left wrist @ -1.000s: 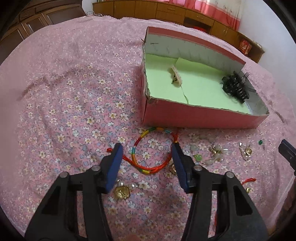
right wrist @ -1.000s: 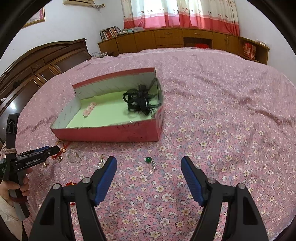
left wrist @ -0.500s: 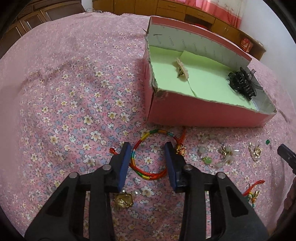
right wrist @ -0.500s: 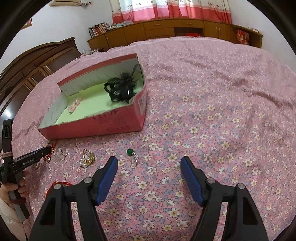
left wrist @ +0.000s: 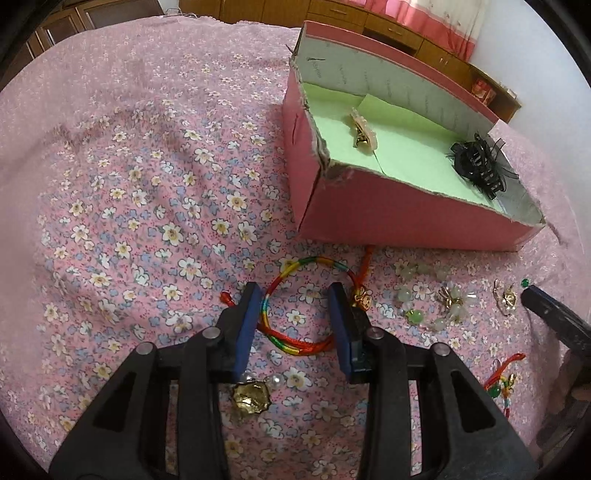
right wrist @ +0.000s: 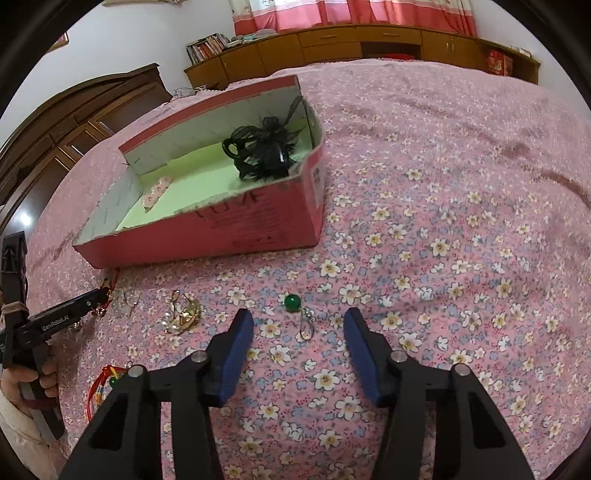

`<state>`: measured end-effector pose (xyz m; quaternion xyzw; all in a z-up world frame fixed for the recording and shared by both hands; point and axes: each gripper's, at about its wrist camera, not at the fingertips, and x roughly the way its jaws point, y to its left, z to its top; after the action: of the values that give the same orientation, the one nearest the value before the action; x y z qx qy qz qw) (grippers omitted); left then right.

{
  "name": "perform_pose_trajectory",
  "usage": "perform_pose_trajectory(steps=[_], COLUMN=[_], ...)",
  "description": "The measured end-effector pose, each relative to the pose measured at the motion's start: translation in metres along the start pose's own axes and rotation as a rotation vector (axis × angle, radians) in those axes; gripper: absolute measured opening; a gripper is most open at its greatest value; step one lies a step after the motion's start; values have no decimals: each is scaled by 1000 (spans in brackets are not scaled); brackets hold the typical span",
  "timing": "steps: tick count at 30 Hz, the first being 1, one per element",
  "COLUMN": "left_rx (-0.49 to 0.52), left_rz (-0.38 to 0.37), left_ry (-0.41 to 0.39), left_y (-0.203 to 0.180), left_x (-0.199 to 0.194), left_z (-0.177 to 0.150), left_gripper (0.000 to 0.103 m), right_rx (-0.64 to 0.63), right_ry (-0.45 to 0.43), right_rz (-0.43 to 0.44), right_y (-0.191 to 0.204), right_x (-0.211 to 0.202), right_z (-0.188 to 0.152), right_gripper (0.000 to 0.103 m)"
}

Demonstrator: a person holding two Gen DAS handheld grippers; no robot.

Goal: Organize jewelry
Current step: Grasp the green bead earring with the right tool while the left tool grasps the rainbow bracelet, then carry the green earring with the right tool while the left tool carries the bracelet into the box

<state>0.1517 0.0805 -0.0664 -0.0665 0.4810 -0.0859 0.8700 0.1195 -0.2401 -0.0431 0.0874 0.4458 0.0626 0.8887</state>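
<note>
Left wrist view: the left gripper [left wrist: 297,321] straddles the rainbow braided cord bracelet [left wrist: 306,306], pads beside the loop, apparently not yet pinching; the pink cardboard box [left wrist: 406,218] waits at one o'clock.

Right wrist view: the right gripper [right wrist: 298,341], jaws closing, brackets the green bead earring [right wrist: 300,314] for pickup.

Domestic bedroom: floral bedspread [right wrist: 443,184], dark wooden wardrobe [right wrist: 74,122], low cabinets [right wrist: 351,40], pink curtains [right wrist: 351,14], bookshelf [right wrist: 207,46]
</note>
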Motion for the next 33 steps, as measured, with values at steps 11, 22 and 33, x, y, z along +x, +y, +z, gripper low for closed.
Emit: perform_pose_trajectory(steps=[11, 22, 33], left_rx=[5, -42, 2], left_rz=[32, -20, -64], left_ry=[-24, -30, -90], left_y=[-5, -2, -15], left_x=[-13, -38, -87], left_z=[-11, -21, -32], left_gripper=[8, 0, 0], right_rx=[26, 90, 73], right_ry=[-3, 29, -14], right_rz=[3, 82, 165], right_y=[-10, -18, -4], right_x=[4, -1, -24], right_z=[-5, -2, -6], right_gripper=[40, 5, 5])
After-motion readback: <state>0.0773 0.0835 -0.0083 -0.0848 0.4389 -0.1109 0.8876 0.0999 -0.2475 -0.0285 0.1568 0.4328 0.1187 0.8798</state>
